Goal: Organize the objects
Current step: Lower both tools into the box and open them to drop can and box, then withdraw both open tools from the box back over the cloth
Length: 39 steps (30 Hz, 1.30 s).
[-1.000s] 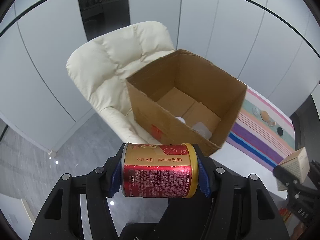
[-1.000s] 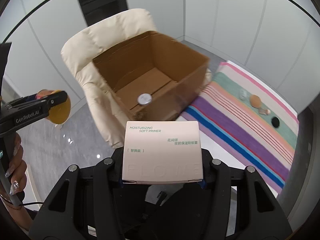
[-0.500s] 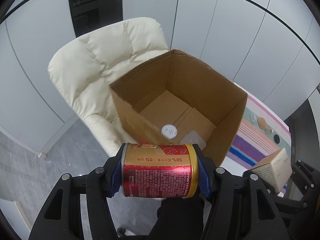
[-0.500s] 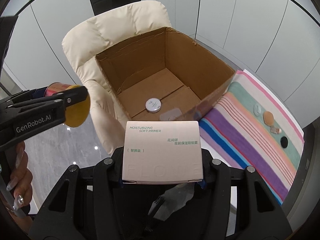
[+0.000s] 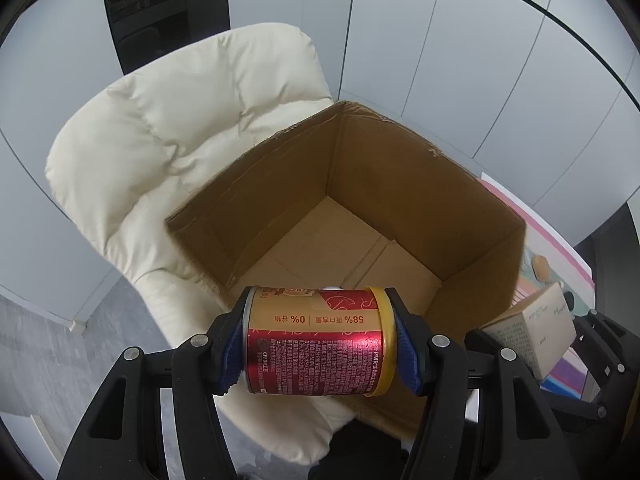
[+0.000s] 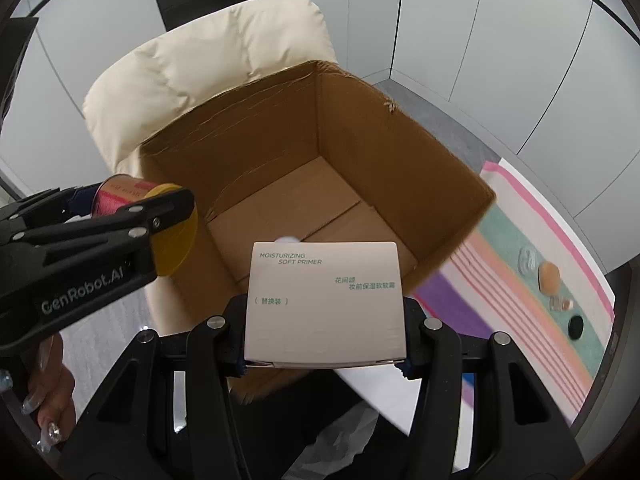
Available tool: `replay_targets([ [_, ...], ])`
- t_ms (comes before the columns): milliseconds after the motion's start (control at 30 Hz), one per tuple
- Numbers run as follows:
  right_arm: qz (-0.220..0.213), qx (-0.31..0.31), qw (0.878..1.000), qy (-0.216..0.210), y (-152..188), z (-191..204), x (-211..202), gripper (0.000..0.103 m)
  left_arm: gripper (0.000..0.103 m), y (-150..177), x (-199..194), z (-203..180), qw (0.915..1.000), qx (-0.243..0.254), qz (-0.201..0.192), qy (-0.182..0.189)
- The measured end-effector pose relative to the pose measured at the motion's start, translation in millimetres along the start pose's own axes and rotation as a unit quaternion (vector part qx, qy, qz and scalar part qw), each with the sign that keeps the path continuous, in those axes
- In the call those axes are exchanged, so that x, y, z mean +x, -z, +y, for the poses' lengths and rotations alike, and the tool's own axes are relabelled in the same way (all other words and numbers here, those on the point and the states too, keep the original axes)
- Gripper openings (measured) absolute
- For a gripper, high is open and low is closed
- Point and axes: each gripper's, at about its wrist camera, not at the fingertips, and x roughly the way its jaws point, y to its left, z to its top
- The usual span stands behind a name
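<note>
My left gripper (image 5: 320,340) is shut on a red can with a yellow lid (image 5: 318,340), held sideways over the near rim of an open cardboard box (image 5: 400,184). My right gripper (image 6: 324,344) is shut on a pale pink primer carton (image 6: 324,300), also above the box's (image 6: 360,140) near edge. From the right wrist the can (image 6: 120,192) and left gripper (image 6: 160,216) show at the left. From the left wrist the carton (image 5: 532,332) shows at the right. A small white round thing on the box floor peeks out behind each held item.
The box rests on a cream padded chair (image 5: 180,128). To the right lies a striped cloth (image 6: 520,280) with several small items, among them a tan puff (image 6: 549,276) and a black cap (image 6: 576,326). A hand (image 6: 44,400) holds the left gripper. Grey wall panels stand behind.
Both grippers have come closer to the box and lower, so the box fills more of each view. The white round thing inside is now mostly hidden behind the can and the carton.
</note>
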Motion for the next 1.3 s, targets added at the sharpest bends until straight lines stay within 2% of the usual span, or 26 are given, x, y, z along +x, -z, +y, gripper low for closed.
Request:
replay_targets([
  [233, -0.004, -0.001, 1.000, 0.016, -31.5, -7.6, 34.2, 0.054, 0.063, -23.7, 36.8, 8.4, 0.9998, -0.015, 0.013, -0.011],
  [500, -0.010, 0.000, 1.000, 0.016, -49.3, -12.9, 48.8, 0.055, 0.064, -34.8, 49.0, 4.3, 0.9998, -0.018, 0.003, -0.002],
  [533, -0.012, 0.001, 1.000, 0.018, -50.3, -13.5, 49.8, 0.072, 0.068, -35.4, 49.8, 6.1, 0.9997, -0.022, 0.000, 0.002],
  [567, -0.012, 0.000, 1.000, 0.029, -50.1, -13.7, 50.4, 0.084, 0.081, -35.9, 50.2, 6.4, 0.9996, -0.026, 0.003, 0.005],
  [600, -0.017, -0.004, 0.999, 0.043, -50.1, -13.0, 49.9, 0.101, 0.096, -36.7, 51.3, 6.0, 0.9996, -0.026, 0.010, 0.006],
  [633, -0.031, -0.013, 0.997, 0.063, -48.8, -11.4, 46.9, 0.103, 0.099, -37.2, 52.3, 5.3, 0.9996, -0.025, 0.015, 0.003],
  [733, -0.042, -0.028, 0.995, 0.084, -48.2, -9.5, 42.5, 0.103, 0.099, -36.7, 50.3, 2.9, 0.9997, -0.018, 0.005, -0.013],
  [867, -0.034, -0.014, 0.997, 0.065, -47.0, -16.9, 41.2, 0.103, 0.099, -37.9, 46.9, 2.6, 0.9998, -0.022, 0.002, -0.003],
  [1300, -0.032, 0.024, 0.999, 0.032, -45.3, -31.2, 39.1, 0.103, 0.099, -40.0, 38.8, 0.1, 0.9997, -0.021, -0.002, -0.010],
])
